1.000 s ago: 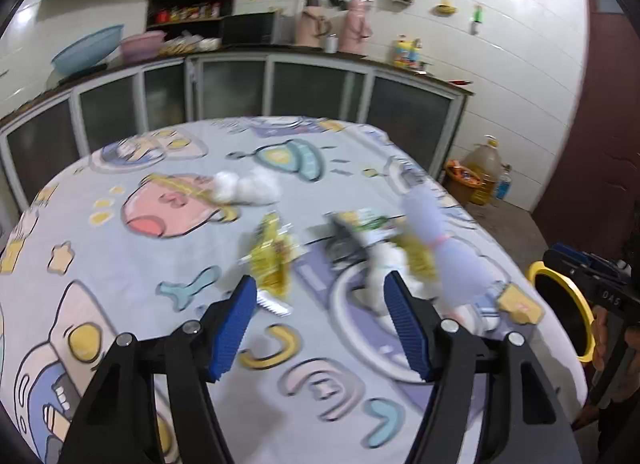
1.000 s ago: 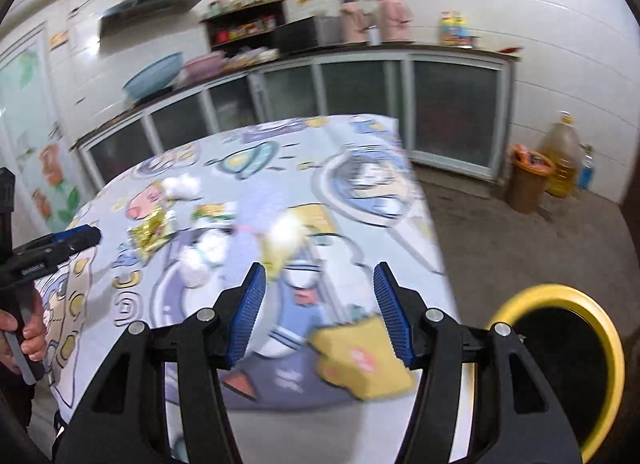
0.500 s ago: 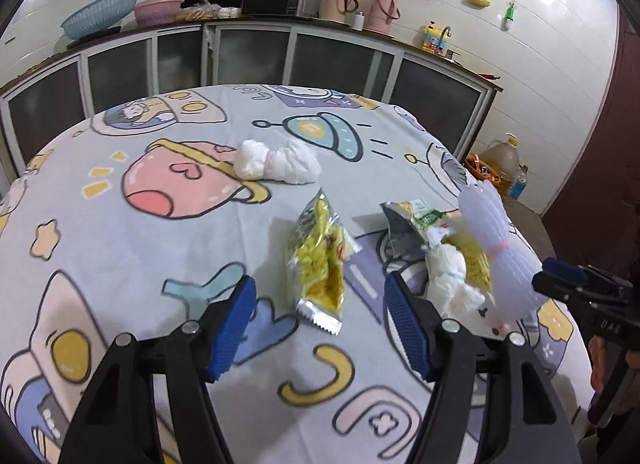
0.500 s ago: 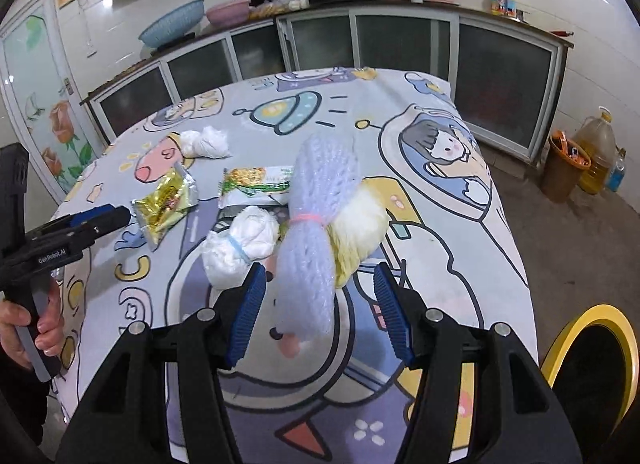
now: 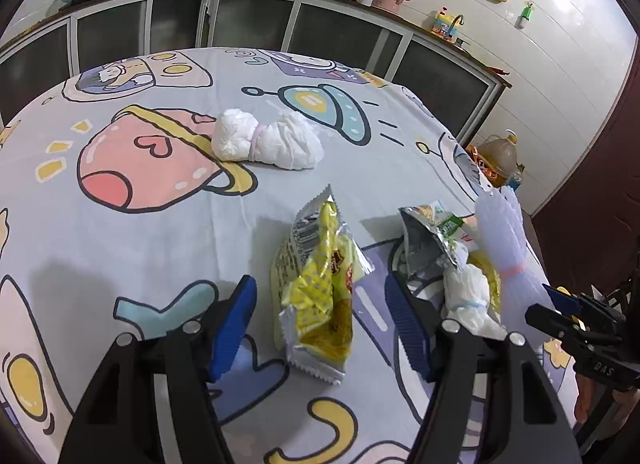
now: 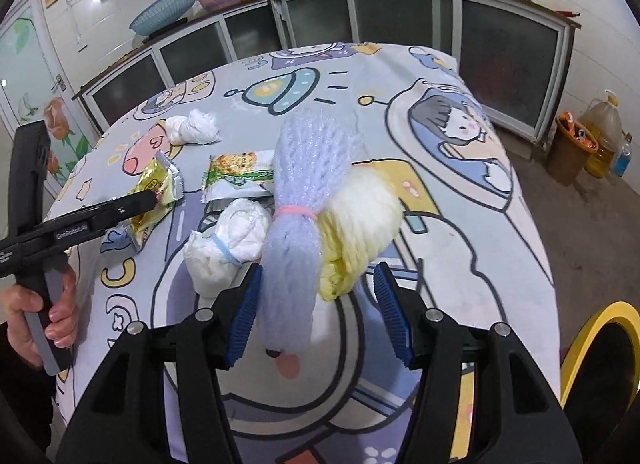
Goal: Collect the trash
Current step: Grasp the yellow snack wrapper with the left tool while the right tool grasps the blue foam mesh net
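Trash scattered on cartoon tablecloth (image 5: pixel 120 232). Yellow snack wrapper (image 5: pixel 320 296) between spread jaws of left gripper (image 5: pixel 320 320), pads clear of it. Lilac foam net (image 6: pixel 296 224) just ahead of right gripper (image 6: pixel 316 316), jaws apart, unclamped. White wad (image 5: pixel 266 140) beyond wrapper; green wrapper (image 6: pixel 236 176) beside net.

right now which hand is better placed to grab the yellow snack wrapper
Left. The yellow snack wrapper lies between the left gripper's open jaws. The right gripper straddles the purple foam net, with the wrapper off to its far left.
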